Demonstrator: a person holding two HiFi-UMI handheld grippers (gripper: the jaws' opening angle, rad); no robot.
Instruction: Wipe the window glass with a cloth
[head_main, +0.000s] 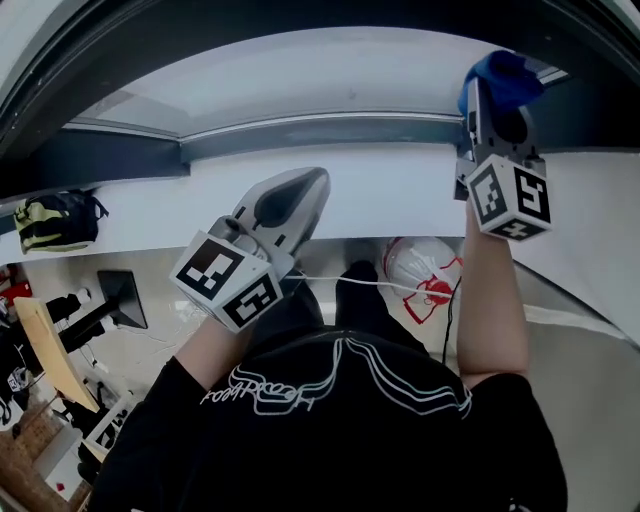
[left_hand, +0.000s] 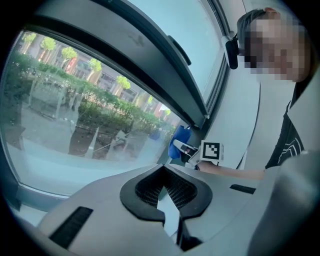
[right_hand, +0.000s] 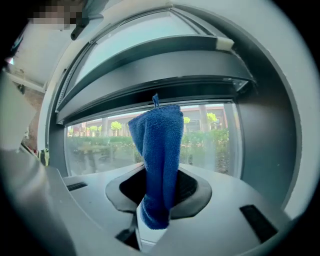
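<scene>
- Right gripper (right_hand: 159, 210)?
- Raised on outstretched arm, clamped on blue cloth (right_hand: 160, 145), close by window glass (right_hand: 95, 145).
- Left gripper (left_hand: 167, 200)?
- Lower, jaws together, empty. Shows trees (left_hand: 95, 65) outside, missed by head view.

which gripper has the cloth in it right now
The right gripper: a blue cloth is pinched between its jaws, up by the window glass. The left gripper sits lower, jaws together on nothing.

A black short-sleeved shirt (head_main: 340, 430) with a white line print is worn. The left gripper (head_main: 312, 185) and right gripper (head_main: 495, 105) are shelled in light grey, with black textured pads (left_hand: 145, 189). A cube (head_main: 228, 280) of black-and-white square markers is fitted to each.
</scene>
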